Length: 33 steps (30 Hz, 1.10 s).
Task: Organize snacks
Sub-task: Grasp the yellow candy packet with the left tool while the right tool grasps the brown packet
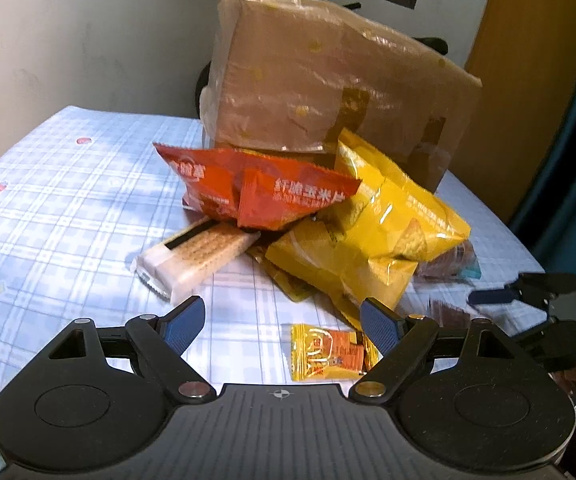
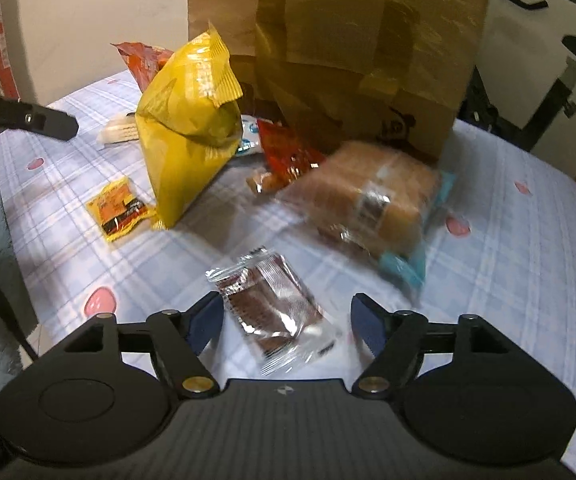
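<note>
While the snacks lie heaped against the cardboard box (image 1: 328, 92), nothing is sorted.
Left gripper (image 1: 281, 322): spread, empty, above a small yellow packet (image 1: 328, 354).
Right gripper (image 2: 288, 322): spread, straddling a clear-wrapped brown packet (image 2: 273, 312) flat on the tablecloth (image 2: 508, 240), pads not pressing it; likely next pick.

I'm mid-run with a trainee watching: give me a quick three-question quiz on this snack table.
1. True or false: the right gripper is clamped shut on the clear brown-snack packet.
2. The orange chip bag lies across which item? A) wafer pack B) bread loaf C) small yellow sachet
3. Fill in: behind the snack pile stands a plastic-wrapped ____ box.

Key:
1. False; its jaws are open, the packet lying between the fingers on the checked tablecloth.
2. A
3. cardboard
</note>
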Motion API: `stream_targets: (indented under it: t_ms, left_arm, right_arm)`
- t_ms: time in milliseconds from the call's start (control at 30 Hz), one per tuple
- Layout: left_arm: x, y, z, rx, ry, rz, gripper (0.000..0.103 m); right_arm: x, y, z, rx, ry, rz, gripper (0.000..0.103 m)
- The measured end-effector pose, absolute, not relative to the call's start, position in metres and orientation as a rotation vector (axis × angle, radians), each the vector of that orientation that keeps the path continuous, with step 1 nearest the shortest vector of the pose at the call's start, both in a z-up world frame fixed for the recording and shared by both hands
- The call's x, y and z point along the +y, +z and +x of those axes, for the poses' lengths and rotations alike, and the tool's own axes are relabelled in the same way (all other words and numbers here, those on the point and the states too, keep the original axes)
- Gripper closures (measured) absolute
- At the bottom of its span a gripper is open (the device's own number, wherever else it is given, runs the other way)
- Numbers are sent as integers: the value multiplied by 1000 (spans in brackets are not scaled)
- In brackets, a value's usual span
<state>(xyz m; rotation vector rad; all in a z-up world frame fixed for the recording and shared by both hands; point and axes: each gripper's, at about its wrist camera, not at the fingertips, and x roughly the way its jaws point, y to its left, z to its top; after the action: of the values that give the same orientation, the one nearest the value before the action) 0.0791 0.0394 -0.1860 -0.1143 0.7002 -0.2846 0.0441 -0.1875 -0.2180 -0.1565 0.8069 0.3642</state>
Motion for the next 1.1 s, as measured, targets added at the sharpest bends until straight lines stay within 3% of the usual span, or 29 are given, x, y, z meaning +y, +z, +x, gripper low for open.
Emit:
stream_targets:
  t_ms: [300, 633, 1100]
  left_arm:
    - [23, -204, 83, 760, -330, -71, 17]
    - [2, -217, 87, 800, -375, -7, 17]
    - [-19, -227, 102, 817, -360, 87, 22]
  right_arm:
    - [-186, -230, 43, 715, 297, -49, 26]
    - [-188, -233, 22, 630, 261, -13, 47]
    - [-191, -233, 21, 621, 270, 10, 47]
